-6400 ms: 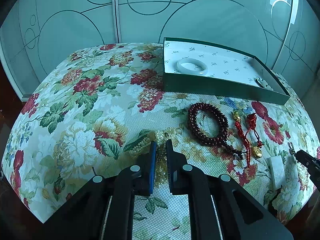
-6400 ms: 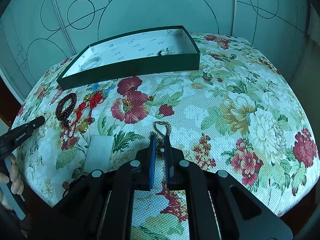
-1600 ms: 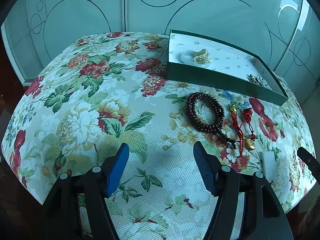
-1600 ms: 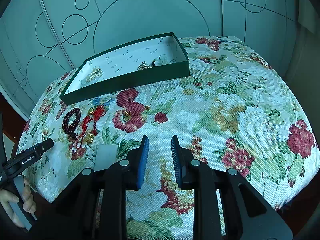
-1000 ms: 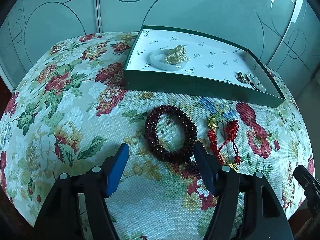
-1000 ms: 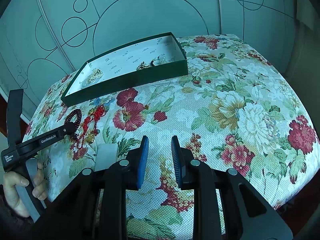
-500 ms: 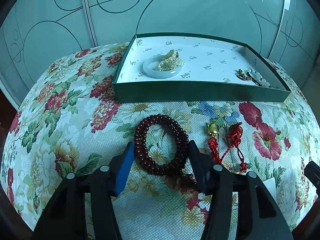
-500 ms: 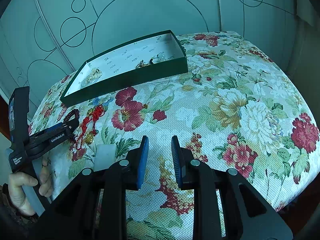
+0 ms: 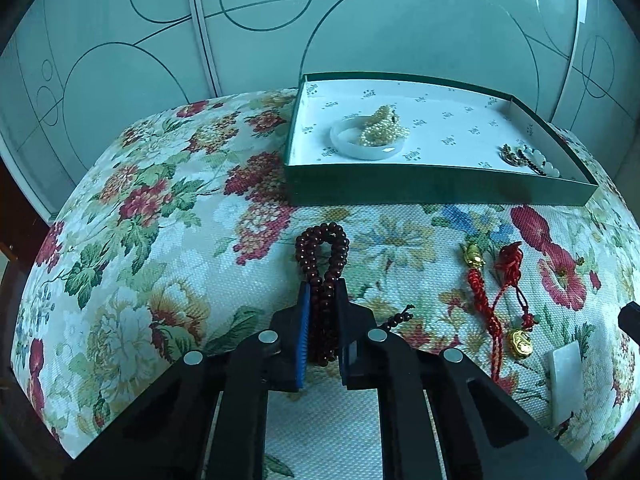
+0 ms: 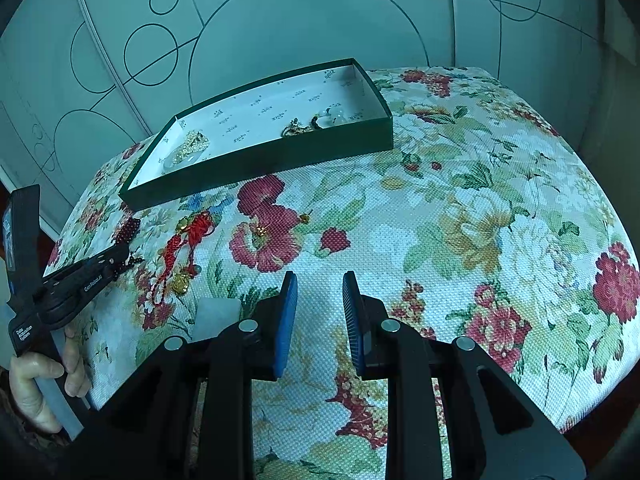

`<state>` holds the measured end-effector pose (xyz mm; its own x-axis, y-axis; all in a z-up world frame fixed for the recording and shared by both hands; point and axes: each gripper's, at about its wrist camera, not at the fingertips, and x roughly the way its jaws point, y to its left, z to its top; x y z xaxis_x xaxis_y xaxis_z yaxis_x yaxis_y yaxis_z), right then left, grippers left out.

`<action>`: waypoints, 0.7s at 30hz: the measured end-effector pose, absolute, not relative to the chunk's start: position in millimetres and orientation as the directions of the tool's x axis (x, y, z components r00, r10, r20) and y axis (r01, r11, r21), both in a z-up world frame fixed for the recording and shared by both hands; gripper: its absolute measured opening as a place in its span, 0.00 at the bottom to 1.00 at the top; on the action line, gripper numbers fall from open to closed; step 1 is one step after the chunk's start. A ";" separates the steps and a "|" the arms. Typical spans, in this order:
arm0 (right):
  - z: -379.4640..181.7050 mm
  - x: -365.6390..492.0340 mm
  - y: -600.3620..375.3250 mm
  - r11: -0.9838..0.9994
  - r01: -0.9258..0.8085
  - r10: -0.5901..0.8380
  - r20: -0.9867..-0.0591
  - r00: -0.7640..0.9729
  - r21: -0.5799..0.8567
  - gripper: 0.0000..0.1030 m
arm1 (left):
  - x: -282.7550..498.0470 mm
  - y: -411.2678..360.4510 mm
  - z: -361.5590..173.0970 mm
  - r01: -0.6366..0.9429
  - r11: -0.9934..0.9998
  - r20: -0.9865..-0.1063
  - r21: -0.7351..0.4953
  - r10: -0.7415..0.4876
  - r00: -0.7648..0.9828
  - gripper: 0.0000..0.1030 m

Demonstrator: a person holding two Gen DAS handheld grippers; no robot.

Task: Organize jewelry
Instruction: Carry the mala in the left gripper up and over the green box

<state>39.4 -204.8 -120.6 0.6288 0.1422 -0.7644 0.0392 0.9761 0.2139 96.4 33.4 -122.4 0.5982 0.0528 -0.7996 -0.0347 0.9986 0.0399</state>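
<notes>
A dark red bead bracelet lies on the floral cloth in front of the green box. My left gripper is closing on its near part; the pads press the beads and the loop is squeezed narrow. The right wrist view shows the same left gripper at the bracelet, held by a hand. My right gripper hovers over bare cloth, open a little, with nothing between its fingers. The box holds a white bangle with a pearl string on it.
A red cord charm with gold pieces lies right of the bracelet, and a white flat slab lies nearer the cloth's edge. More small jewelry sits at the box's right end. Patterned glass panels stand behind the table.
The left jaws have closed from wide apart onto the bead bracelet, pinching its round loop into a narrow one. The right gripper has kept still.
</notes>
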 end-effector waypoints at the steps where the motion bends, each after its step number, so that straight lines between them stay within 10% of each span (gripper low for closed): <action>1: -120.4 41.7 -202.3 0.977 0.033 0.142 -0.764 0.630 0.209 0.23 | 96.1 37.7 -122.5 -0.042 0.998 -0.799 0.039 0.057 0.599 0.11; 21: -133.3 100.0 -181.7 0.988 0.045 0.084 -0.773 0.629 0.145 0.22 | 94.5 60.8 -123.6 -0.073 0.997 -0.784 0.018 0.060 0.618 0.11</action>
